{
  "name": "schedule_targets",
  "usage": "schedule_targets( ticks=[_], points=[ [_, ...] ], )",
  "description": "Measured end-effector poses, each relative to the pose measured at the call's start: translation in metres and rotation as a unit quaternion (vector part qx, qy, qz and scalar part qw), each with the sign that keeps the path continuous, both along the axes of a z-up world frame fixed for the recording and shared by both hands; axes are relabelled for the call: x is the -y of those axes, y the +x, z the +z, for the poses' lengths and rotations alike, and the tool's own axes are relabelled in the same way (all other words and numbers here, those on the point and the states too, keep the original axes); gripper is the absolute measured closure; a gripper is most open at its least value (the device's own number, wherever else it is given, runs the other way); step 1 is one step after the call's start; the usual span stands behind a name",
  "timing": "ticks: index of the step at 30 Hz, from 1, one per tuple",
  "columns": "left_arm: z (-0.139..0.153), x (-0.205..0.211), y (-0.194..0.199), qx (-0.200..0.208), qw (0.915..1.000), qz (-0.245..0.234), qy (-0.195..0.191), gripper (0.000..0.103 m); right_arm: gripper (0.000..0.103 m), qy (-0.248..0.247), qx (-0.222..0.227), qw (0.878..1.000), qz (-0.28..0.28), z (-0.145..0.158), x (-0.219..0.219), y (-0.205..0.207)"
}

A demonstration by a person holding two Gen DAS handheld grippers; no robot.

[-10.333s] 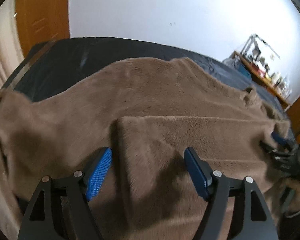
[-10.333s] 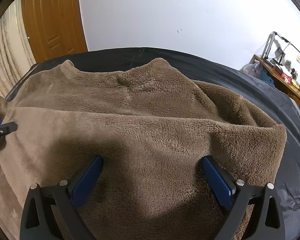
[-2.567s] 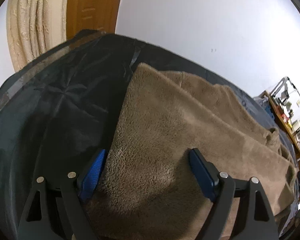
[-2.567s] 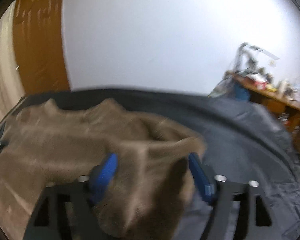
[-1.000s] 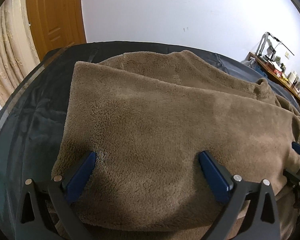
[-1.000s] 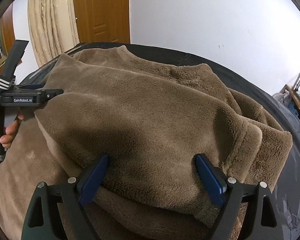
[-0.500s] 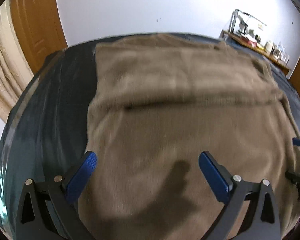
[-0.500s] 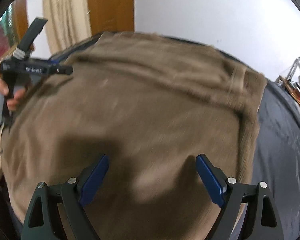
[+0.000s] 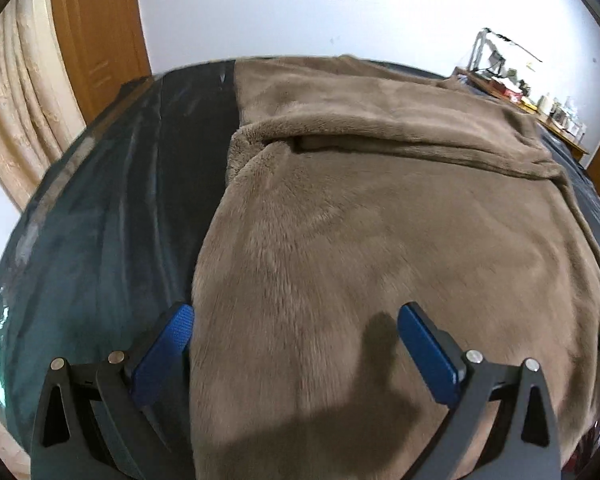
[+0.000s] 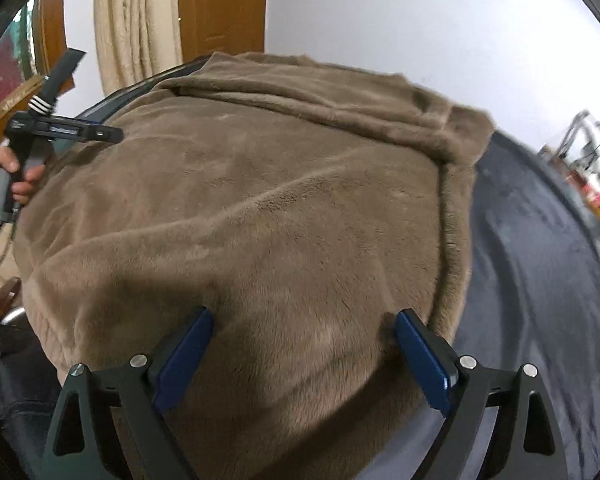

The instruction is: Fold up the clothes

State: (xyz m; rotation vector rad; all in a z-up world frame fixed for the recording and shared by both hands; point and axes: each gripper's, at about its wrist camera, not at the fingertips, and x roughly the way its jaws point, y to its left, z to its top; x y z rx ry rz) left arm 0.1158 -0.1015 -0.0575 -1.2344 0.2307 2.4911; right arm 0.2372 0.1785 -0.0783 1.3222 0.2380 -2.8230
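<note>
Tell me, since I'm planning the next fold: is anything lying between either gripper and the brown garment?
Nothing visible. The left gripper and right gripper both hang right over the garment, fingers apart, with only bare fleece below them.
</note>
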Motion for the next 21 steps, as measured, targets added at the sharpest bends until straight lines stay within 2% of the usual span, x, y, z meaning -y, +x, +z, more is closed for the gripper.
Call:
schedule_targets(
  ticks=[3,8,11,14,18,19,20,21],
  points=[
    [0.007,0.008,0.029,-0.031,0.9993,-0.019,-0.008,0.001,0.009,0.03,-0.031,0.999,0.022,0.004,0.018,0.022],
    [0.009,0.022,0.07,-0.074,0.9962,-0.033,-0.031,0.001,0.009,0.044,-0.074,0.993,0.077,0.01,0.045,0.069],
    [0.009,0.031,0.093,-0.102,0.9929,-0.039,-0.048,0.001,0.009,0.055,-0.08,0.99,0.101,0.006,0.06,0.093],
    [0.008,0.036,0.116,-0.123,0.9891,-0.057,-0.057,0.001,0.009,0.078,-0.068,0.988,0.115,-0.006,0.075,0.106],
    [0.005,0.044,0.143,-0.145,0.9834,-0.088,-0.065,0.001,0.01,0.11,-0.06,0.988,0.088,-0.019,0.084,0.112],
    [0.002,0.046,0.148,-0.147,0.9824,-0.092,-0.068,0.001,0.011,0.11,-0.061,0.989,0.075,-0.02,0.083,0.112],
    [-0.001,0.048,0.152,-0.149,0.9817,-0.096,-0.07,0.001,0.019,0.112,-0.062,0.99,0.061,-0.021,0.081,0.111],
    [-0.003,0.05,0.155,-0.149,0.9815,-0.097,-0.071,0.001,0.034,0.115,-0.063,0.99,0.046,-0.022,0.077,0.108]
  ],
)
